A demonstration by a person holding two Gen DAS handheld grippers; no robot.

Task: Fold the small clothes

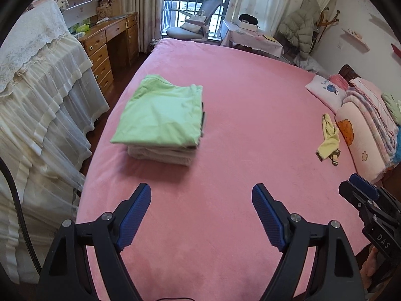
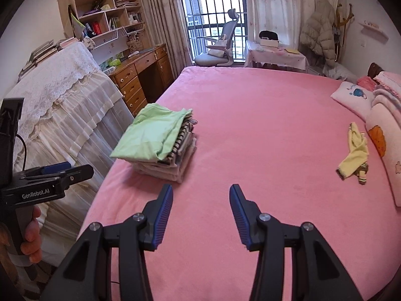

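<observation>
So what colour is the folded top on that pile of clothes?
Light green folded top, plain with no print visible; the left wrist view shows it best.

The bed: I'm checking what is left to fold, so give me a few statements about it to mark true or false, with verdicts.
1. A green garment lies on top of the stack of folded clothes. True.
2. The yellow garment is folded on that stack. False: it lies crumpled on the pink bed cover, apart from the stack, near the pillows.
3. The left gripper is shut on a garment. False: its jaws stand wide open over bare cover, holding nothing.
4. The right gripper is open and empty. True.
5. The stack sits toward the bed edge nearest the wooden desk. True.
</observation>
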